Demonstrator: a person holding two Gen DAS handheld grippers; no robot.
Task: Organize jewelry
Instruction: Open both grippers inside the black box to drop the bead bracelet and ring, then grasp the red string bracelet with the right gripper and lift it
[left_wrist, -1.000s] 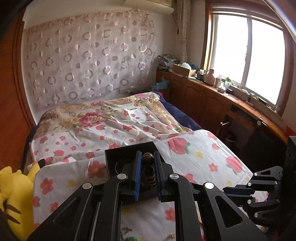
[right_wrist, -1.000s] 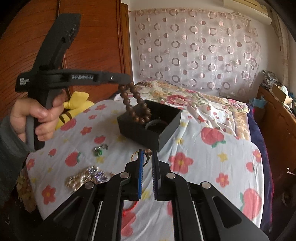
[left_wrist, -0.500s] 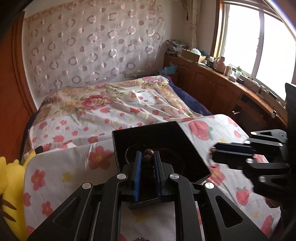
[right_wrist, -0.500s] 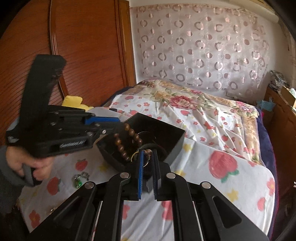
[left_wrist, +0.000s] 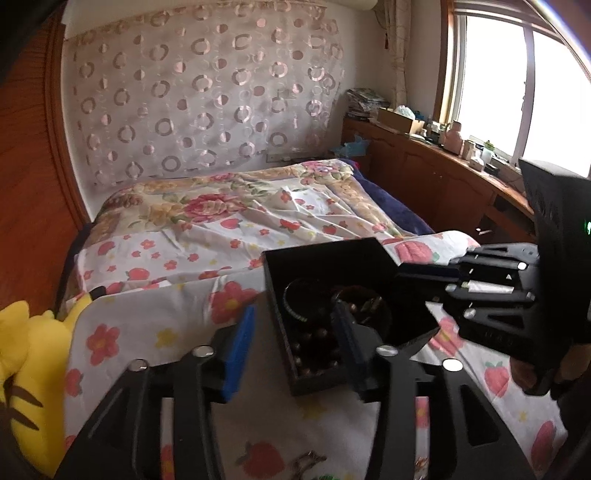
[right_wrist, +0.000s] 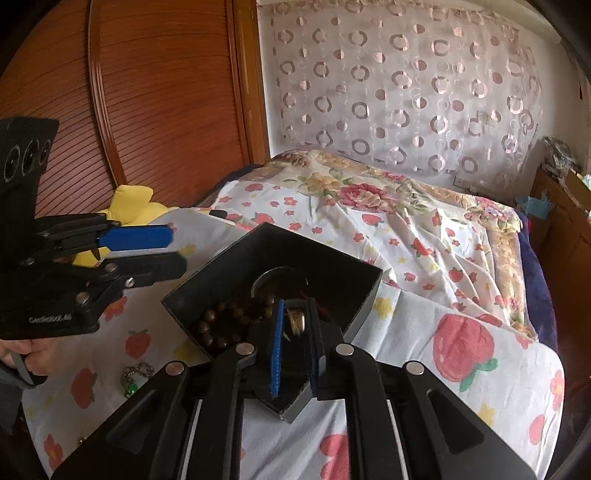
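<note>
Beads (left_wrist: 314, 347) now dropped in box (left_wrist: 325, 258) (between opening fingers (left_wrist: 238, 350)).

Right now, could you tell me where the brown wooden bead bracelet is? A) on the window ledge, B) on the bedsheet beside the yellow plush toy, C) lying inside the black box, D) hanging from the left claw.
C: the bead bracelet lies coiled inside the black box, with no claw holding it.
</note>
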